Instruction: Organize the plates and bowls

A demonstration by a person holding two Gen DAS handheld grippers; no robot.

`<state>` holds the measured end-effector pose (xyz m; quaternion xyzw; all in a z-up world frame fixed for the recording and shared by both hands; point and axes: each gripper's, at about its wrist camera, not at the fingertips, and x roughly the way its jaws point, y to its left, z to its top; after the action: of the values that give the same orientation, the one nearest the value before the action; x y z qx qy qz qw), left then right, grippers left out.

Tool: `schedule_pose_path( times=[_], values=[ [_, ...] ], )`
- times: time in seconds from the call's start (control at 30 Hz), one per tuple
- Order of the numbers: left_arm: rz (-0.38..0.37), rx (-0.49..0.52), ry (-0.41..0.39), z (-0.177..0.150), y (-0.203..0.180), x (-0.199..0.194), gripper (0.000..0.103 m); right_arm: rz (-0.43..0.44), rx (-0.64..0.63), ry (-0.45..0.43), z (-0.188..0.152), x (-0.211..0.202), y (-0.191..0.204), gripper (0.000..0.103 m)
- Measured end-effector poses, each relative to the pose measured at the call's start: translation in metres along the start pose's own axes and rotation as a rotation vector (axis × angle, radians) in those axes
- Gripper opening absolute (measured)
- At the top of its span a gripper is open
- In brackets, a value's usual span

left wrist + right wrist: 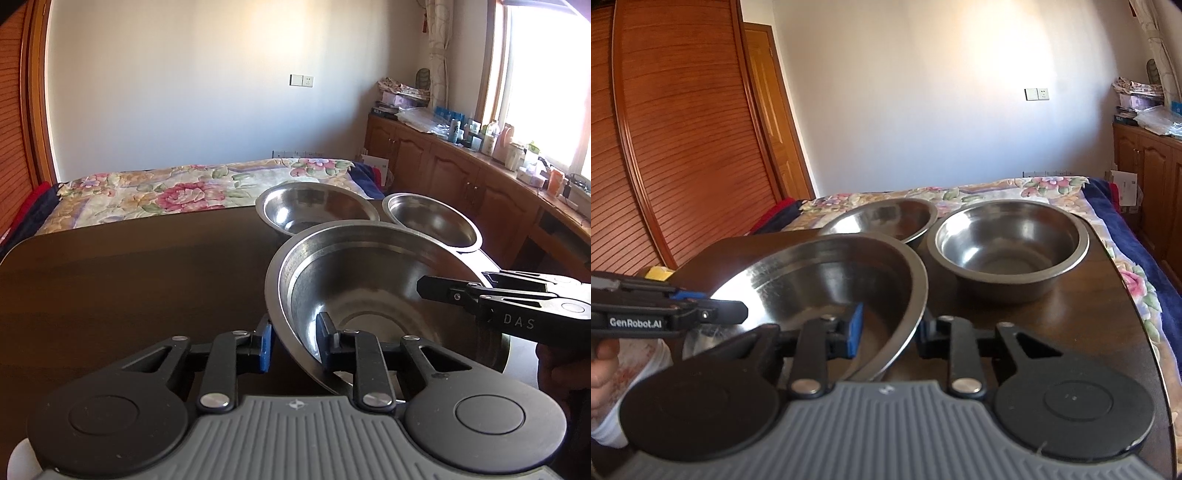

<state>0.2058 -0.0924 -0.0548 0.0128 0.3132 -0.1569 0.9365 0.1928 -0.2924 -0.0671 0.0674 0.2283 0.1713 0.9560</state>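
A large steel bowl (369,291) (831,284) sits nearest on the dark wooden table (129,288) (1089,314). My left gripper (295,339) is shut on its near-left rim, with the blue pad outside and the other finger inside the wall. My right gripper (890,328) is shut on the opposite rim, blue pad inside; the left wrist view shows this right gripper (454,284) coming in from the right. The left gripper (716,304) shows at the left edge of the right wrist view. Behind stand a shallow steel bowl (314,210) (882,218) and a deeper, smaller steel bowl (432,221) (1008,243).
A bed with a floral cover (184,192) (1052,188) lies just beyond the table's far edge. Wooden cabinets (461,177) with clutter on top line the window wall. A slatted wardrobe door (683,147) stands on the left. A hand (602,365) holds the left gripper.
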Motion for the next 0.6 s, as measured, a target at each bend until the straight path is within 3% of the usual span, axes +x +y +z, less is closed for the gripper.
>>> schedule_pose_path(
  times=[0.6],
  values=[
    [-0.055, -0.005, -0.052, -0.02, -0.009, -0.05, 0.027, -0.017, 0.038, -0.046, -0.005, -0.038, 0.014, 0.031]
  ],
)
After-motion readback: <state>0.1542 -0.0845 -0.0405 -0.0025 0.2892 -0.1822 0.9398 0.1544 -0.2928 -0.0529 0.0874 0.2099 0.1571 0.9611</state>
